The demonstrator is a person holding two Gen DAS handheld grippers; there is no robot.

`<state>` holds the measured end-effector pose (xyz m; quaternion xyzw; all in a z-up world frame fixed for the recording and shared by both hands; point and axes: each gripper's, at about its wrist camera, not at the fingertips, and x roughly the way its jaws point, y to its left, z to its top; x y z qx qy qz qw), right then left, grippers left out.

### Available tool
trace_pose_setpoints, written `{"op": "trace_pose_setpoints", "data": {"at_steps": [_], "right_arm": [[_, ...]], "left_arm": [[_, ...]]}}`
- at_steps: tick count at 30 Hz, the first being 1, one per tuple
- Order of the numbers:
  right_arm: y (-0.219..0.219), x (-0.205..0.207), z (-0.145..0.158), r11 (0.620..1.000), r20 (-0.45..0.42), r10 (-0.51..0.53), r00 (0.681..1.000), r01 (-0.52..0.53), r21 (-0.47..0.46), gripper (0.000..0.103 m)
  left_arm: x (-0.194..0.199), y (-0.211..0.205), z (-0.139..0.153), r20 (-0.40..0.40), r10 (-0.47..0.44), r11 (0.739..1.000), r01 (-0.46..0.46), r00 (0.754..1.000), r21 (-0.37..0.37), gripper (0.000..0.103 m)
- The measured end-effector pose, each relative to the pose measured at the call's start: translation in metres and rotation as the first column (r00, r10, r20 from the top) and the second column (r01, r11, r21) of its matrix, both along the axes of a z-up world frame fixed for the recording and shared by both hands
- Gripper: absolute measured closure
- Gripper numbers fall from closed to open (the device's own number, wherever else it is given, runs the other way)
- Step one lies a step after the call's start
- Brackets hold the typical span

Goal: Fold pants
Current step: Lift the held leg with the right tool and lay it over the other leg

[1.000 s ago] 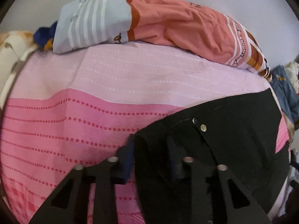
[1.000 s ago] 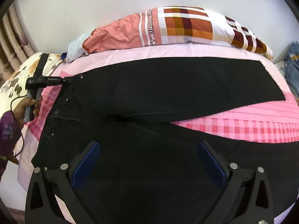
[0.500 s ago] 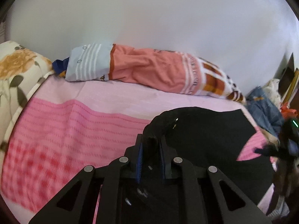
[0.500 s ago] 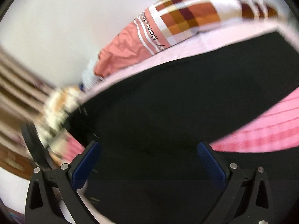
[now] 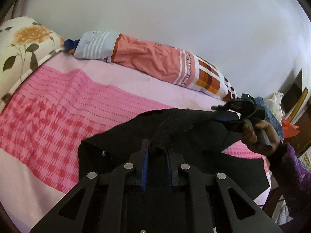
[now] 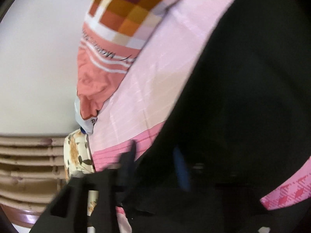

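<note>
Black pants (image 5: 194, 136) lie across the pink bed. In the left wrist view my left gripper (image 5: 156, 147) is shut on a bunched fold of the black cloth, lifted off the bedspread. Further right a person's hand (image 5: 256, 136) holds my right gripper (image 5: 221, 116) at the pants' far edge. The right wrist view is blurred and rolled. In it my right gripper (image 6: 155, 161) has its jaws closing, with black pants (image 6: 243, 97) cloth between the blue pads.
A pink checked and striped bedspread (image 5: 58, 106) covers the bed. A long orange and checked pillow (image 5: 151, 62) lies along the white wall. A floral pillow (image 5: 23, 44) sits far left. Clothes and clutter (image 5: 289, 128) pile up beyond the bed's right side.
My left gripper closed on the pants and carried the cloth up and to the right. My right gripper rolled, swung toward the pants' edge, and went from wide open to nearly shut.
</note>
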<state>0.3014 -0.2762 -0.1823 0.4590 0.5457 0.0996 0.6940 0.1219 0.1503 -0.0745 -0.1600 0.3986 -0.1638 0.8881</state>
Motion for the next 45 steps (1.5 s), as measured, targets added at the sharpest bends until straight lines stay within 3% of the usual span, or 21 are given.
{"op": "trace_pose_setpoints", "data": {"at_steps": [6,10,15,20,34,38,41,45], "right_arm": [[-0.003,-0.039,0.019,0.998,0.103,0.032,0.994,-0.027,-0.049,0.097],[-0.007,-0.097,0.029,0.998,0.128,0.054,0.990,-0.048,-0.048,0.097],[0.002,-0.171,0.014,0.997,0.070,0.072,0.995,-0.072,0.002,0.097],[0.011,-0.218,-0.012,0.996,0.000,0.080,0.997,-0.080,0.032,0.097],[0.042,-0.265,-0.050,0.985,-0.105,0.168,0.980,-0.162,0.061,0.098],[0.048,-0.267,-0.050,0.983,-0.101,0.182,0.978,-0.177,0.057,0.098],[0.049,-0.267,-0.051,0.982,-0.092,0.179,0.979,-0.173,0.072,0.098],[0.036,-0.270,-0.047,0.983,-0.042,0.140,0.989,-0.134,0.128,0.097]], "left_arm": [[-0.006,0.006,0.003,-0.026,0.028,1.000,-0.028,0.999,0.011,0.087],[-0.019,0.017,0.004,-0.058,0.057,0.998,-0.057,0.997,0.003,0.087],[-0.045,0.022,0.000,-0.091,0.082,0.996,-0.079,0.992,0.030,0.086],[-0.073,0.028,-0.011,-0.134,0.108,0.993,-0.102,0.985,0.055,0.086],[-0.119,0.039,-0.058,-0.233,0.189,0.972,-0.148,0.954,0.182,0.085],[-0.124,0.054,-0.069,-0.274,0.244,0.962,-0.195,0.930,0.192,0.085],[-0.133,0.062,-0.061,-0.245,0.306,0.938,-0.247,0.920,0.244,0.084],[-0.138,0.057,-0.028,-0.137,0.350,0.907,-0.298,0.927,0.298,0.083]]}}
